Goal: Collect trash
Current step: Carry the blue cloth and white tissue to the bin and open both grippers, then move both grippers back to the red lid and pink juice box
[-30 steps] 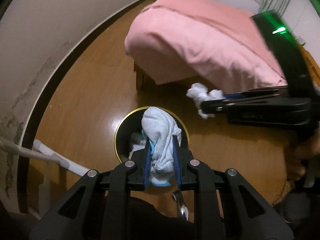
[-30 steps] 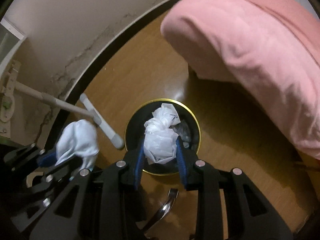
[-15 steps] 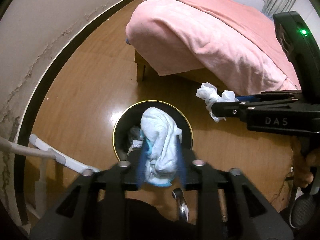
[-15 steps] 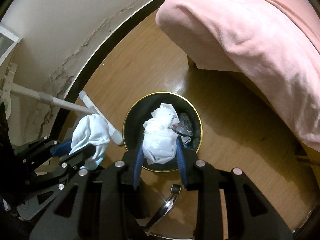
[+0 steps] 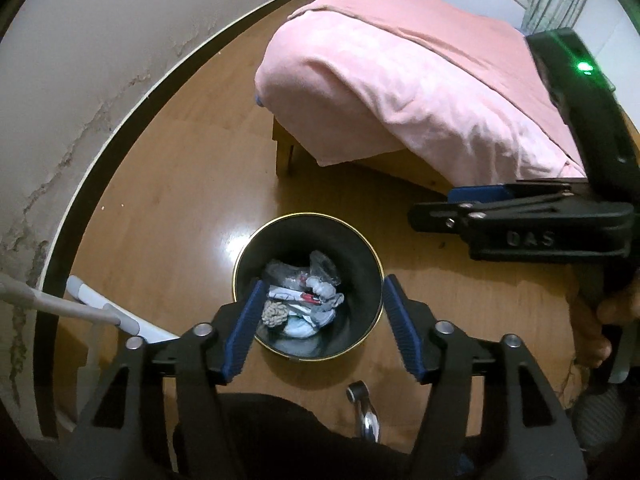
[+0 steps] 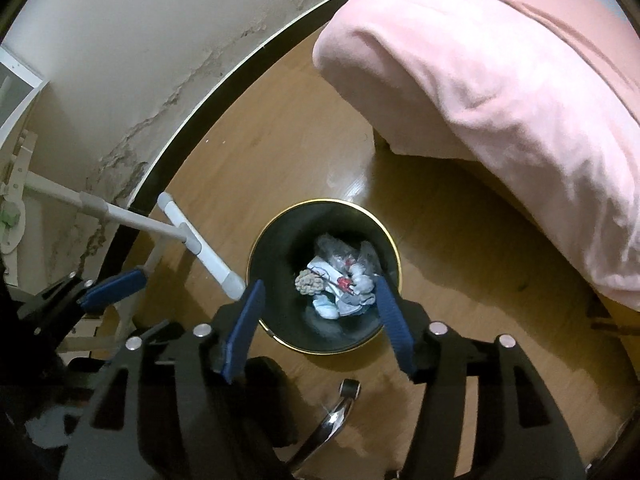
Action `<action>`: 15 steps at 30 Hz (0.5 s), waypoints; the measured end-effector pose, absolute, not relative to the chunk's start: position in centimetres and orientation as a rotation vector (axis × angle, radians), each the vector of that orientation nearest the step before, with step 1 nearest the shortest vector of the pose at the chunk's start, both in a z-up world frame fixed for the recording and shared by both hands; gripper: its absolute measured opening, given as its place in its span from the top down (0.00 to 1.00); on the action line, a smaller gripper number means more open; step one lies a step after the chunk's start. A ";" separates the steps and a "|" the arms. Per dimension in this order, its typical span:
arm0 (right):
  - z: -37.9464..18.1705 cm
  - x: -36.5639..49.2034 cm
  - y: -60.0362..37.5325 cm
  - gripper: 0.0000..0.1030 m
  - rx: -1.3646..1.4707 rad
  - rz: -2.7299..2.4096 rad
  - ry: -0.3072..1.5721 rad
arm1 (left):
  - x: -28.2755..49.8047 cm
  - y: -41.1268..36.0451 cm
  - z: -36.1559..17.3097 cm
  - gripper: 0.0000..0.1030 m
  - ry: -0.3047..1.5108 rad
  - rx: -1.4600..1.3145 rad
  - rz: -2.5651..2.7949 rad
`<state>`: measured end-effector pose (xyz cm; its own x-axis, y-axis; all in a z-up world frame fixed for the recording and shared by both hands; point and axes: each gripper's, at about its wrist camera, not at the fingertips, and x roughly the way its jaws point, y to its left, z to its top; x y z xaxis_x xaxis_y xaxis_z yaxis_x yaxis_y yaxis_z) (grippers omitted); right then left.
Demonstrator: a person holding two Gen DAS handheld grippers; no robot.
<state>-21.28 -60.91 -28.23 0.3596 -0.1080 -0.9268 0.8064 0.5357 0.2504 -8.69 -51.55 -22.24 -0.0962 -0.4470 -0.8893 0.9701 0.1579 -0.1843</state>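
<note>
Both wads gone from the grippers, now lying in the bin [image 5: 307,280] on the floor. Left gripper [image 5: 320,326] and right gripper [image 6: 316,322] opening wide, empty. Drop done; more trash to fetch, probably.

Both views sit on the handheld grippers and look steeply down along their own fingers at the wooden floor [image 5: 168,216], from well above it. In each, the black bin [image 5: 307,285] [image 6: 324,276] lies just below frame centre, the pink bed [image 5: 400,92] [image 6: 500,80] fills the upper right and the wall [image 5: 100,52] [image 6: 160,40] curves across the upper left. The left view catches the right gripper [image 5: 472,204] at its right edge; the right view catches the left gripper [image 6: 108,284] at its lower left
</note>
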 end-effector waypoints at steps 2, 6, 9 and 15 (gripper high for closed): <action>-27.1 -21.6 -60.5 0.43 0.792 -0.701 1.021 | -9.0 -50.6 -20.6 0.36 1.034 0.651 -1.363; -22.4 -22.5 -58.8 0.35 0.751 -0.717 0.917 | -9.3 -47.6 -15.5 0.27 0.934 0.613 -1.381; -18.1 -21.6 -56.6 0.33 0.702 -0.666 0.837 | -8.3 -43.8 -10.6 0.22 0.826 0.587 -1.355; -10.2 -13.3 -49.6 0.30 0.534 -0.435 0.763 | -2.8 -32.2 -1.6 0.18 0.678 0.486 -1.176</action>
<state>-13.27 -49.64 -10.23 0.6467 -0.1763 -0.7421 0.5490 0.7831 0.2923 -2.82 -32.17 -1.64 0.2276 -0.6707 -0.7060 0.9469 0.3216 -0.0003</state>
